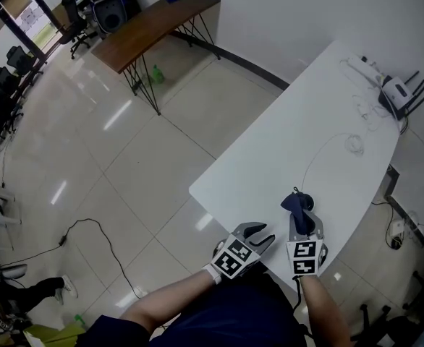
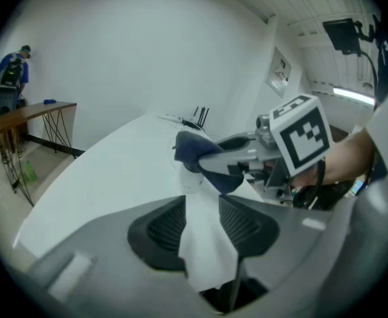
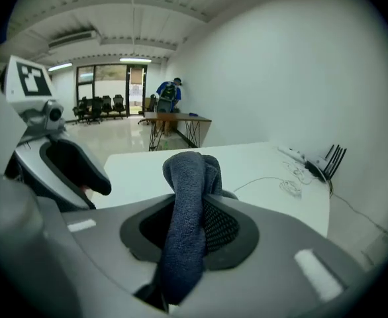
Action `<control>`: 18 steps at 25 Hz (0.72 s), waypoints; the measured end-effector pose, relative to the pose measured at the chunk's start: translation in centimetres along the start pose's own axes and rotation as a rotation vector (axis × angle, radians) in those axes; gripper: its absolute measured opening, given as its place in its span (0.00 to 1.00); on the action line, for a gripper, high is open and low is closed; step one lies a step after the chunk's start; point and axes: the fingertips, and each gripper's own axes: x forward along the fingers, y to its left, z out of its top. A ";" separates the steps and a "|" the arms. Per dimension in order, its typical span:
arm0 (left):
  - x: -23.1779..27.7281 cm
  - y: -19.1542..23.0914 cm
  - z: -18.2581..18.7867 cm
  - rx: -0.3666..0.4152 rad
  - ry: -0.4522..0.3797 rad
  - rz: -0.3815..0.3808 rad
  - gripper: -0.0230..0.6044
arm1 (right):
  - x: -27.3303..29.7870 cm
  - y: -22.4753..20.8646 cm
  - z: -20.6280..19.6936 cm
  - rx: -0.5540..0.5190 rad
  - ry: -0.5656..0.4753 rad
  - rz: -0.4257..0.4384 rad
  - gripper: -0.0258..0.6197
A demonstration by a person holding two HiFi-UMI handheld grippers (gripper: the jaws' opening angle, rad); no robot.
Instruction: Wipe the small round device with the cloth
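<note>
My right gripper is shut on a dark blue cloth, which sticks up out of its jaws above the near end of the white table. In the left gripper view the cloth hangs right over a small white round device standing on the table; the head view hides that device behind the cloth. A thin cable runs from there toward the far end. My left gripper is open beside the right one at the table's near edge, with only the white tabletop showing between its pads.
A router with antennas and a power strip lie at the table's far end, with a coil of wire nearby. A wooden table stands across the tiled floor; a person in blue is beside it.
</note>
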 end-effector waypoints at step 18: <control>0.9 1.7 0.0 -0.019 0.016 -0.045 0.25 | 4.0 3.0 -6.2 -0.111 0.303 0.002 0.18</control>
